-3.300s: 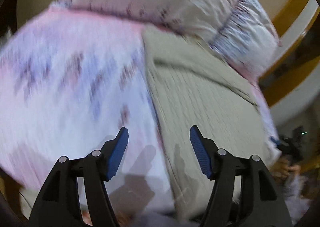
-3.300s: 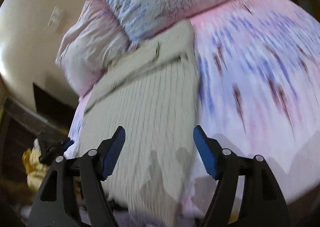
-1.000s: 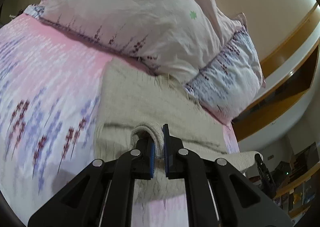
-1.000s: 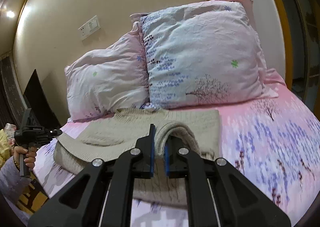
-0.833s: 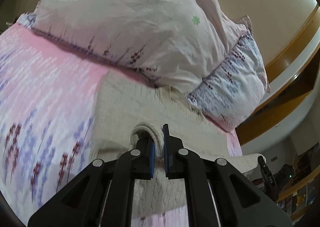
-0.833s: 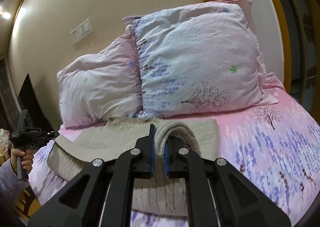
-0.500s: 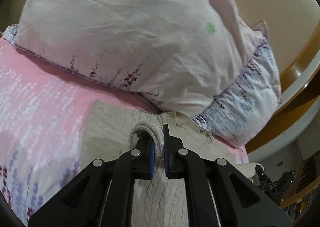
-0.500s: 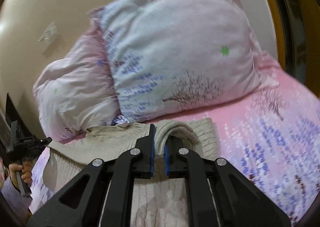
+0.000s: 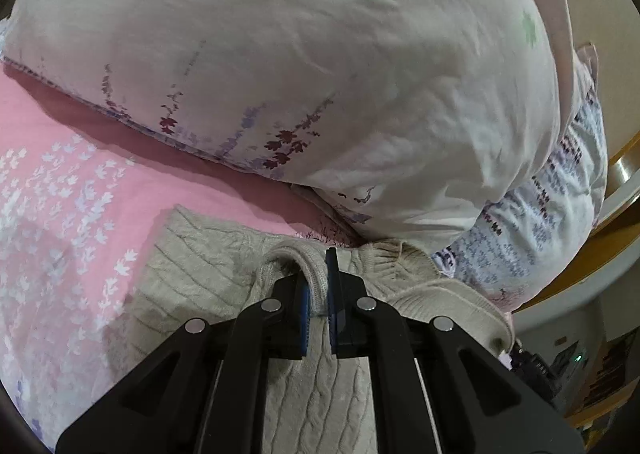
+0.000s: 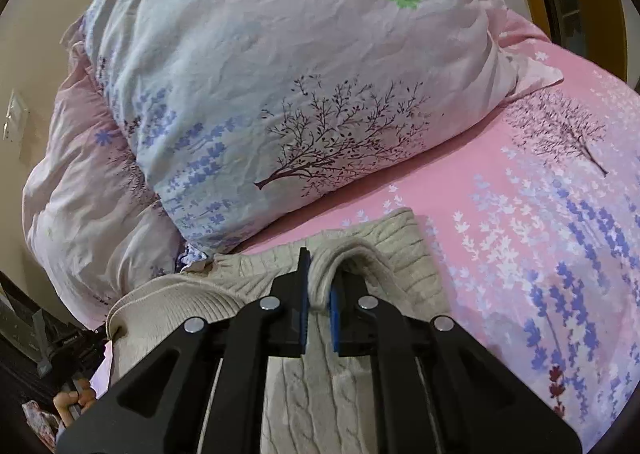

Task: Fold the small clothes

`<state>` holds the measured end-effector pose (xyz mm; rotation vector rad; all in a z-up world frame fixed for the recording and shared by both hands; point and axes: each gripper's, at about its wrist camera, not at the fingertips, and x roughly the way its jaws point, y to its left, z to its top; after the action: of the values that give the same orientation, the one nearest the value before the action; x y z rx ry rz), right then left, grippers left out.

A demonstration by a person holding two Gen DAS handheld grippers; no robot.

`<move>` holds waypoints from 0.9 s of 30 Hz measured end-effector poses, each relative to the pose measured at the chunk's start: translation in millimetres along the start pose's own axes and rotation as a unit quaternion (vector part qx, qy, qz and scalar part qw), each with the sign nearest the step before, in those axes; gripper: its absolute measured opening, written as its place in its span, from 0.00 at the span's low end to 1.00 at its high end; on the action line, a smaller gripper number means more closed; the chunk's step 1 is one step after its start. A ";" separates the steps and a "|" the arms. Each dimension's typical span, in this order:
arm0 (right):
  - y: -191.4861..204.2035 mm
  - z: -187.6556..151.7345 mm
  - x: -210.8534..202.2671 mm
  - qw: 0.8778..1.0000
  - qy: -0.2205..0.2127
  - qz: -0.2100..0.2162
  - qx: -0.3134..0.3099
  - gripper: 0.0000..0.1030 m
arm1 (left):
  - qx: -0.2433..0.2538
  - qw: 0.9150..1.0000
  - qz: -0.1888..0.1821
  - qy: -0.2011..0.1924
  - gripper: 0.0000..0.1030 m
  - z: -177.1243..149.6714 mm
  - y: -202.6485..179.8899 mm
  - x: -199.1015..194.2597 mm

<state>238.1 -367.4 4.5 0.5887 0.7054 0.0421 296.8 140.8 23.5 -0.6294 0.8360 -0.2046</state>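
A beige cable-knit sweater (image 9: 192,266) lies on the pink flowered bed sheet (image 9: 60,190), its far edge near the pillows. My left gripper (image 9: 318,286) is shut on a pinched fold of the sweater's hem. In the right wrist view the same sweater (image 10: 404,254) lies on the sheet (image 10: 560,214), and my right gripper (image 10: 318,286) is shut on another fold of its hem. Both folds arch up over the blue pads. The sweater's ribbed collar (image 10: 168,302) shows at the left of the right view.
Two large flowered pillows (image 9: 320,54) (image 10: 300,74) stand just beyond the sweater. A wooden bed frame (image 9: 624,158) is at the right of the left view. A hand with the other gripper's handle (image 10: 68,394) shows low left in the right view.
Both grippers were open over the flat sweater, then shut on its hem. Over the last second they have carried the hem forward towards the pillows, which now fill the views.
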 end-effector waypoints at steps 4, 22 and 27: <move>0.9 0.6 9.9 1.000 0.010 -0.011 0.006 0.13 | 0.000 1.000 0.007 0.013 0.06 -0.9 -0.4 11.1; -23.2 -18.9 -54.3 0.999 0.032 -0.028 -0.022 0.43 | 0.130 0.991 -0.013 0.020 0.75 -29.7 -34.2 -43.3; -29.2 -38.8 -67.4 0.997 0.056 -0.035 -0.044 0.43 | 0.163 0.985 -0.013 0.061 0.74 -62.3 -35.9 -49.6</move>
<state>157.8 -388.1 6.0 0.4789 0.8290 0.0419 220.0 104.8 44.7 -0.3230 0.8876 -0.3985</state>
